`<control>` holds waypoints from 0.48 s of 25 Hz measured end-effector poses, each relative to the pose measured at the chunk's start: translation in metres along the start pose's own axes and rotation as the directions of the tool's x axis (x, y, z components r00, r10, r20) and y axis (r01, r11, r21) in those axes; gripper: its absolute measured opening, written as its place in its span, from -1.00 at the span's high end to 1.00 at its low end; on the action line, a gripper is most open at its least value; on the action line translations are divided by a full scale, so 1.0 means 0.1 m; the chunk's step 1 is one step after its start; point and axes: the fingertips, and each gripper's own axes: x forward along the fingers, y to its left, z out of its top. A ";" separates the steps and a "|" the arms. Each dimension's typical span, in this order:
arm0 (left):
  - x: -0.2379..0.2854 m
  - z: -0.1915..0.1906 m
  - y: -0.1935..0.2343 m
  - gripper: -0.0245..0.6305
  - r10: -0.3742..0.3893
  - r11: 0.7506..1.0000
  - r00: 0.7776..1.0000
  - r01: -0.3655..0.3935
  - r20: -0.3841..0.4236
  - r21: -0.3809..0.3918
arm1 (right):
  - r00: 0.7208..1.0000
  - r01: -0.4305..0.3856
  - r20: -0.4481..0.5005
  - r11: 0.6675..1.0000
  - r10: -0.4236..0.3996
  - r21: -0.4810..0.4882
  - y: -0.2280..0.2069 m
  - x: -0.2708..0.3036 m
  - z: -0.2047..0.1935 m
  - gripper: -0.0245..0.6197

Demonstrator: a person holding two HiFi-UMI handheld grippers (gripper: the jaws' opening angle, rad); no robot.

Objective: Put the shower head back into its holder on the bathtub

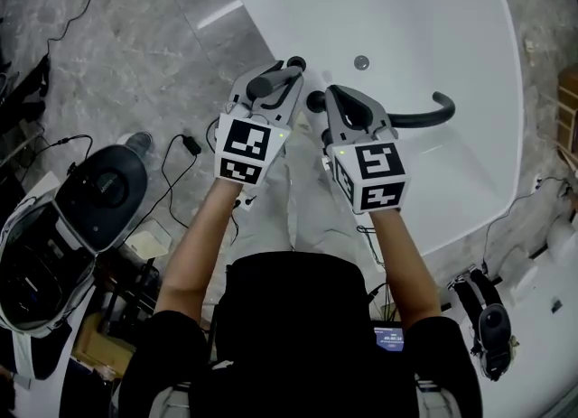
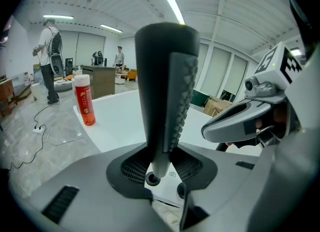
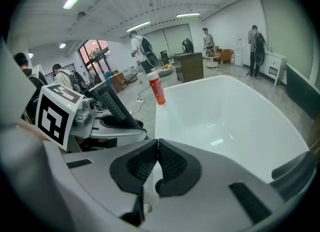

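Note:
The dark grey shower head (image 2: 165, 85) stands upright between the jaws of my left gripper (image 2: 162, 166), whose pads close on its lower part. Its tapered pale end hangs just above a small black round holder opening (image 2: 151, 179) on the white tub rim. In the head view the left gripper (image 1: 271, 91) is over the near rim of the bathtub (image 1: 433, 28). Just to its right, my right gripper (image 1: 348, 109) is shut with nothing in it, and the pads (image 3: 170, 158) meet along the middle.
A black curved spout (image 1: 424, 119) reaches right along the tub rim past the right gripper. A red bottle (image 2: 85, 100) stands on the far rim. Cables and a round black-and-white device (image 1: 99, 190) lie on the floor at left. People stand far behind.

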 end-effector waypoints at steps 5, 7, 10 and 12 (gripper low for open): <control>0.15 -0.10 0.04 0.49 0.012 1.000 1.000 -0.012 -0.013 0.002 | 1.000 0.013 0.000 1.000 -0.013 0.012 -0.03 0.02 0.00 0.85; 0.20 -0.16 0.03 0.49 0.021 1.000 1.000 -0.021 -0.018 0.003 | 1.000 0.012 0.004 1.000 -0.012 0.022 -0.03 0.01 -0.01 0.85; 0.27 -0.23 0.00 0.49 0.027 0.999 0.999 -0.027 -0.028 0.016 | 1.000 0.008 0.006 0.999 -0.008 0.035 -0.02 0.01 -0.02 0.85; 0.31 -0.25 -0.03 0.49 0.025 0.999 0.999 -0.024 -0.032 0.035 | 1.000 0.007 0.005 0.999 -0.007 0.039 -0.02 0.01 -0.02 0.85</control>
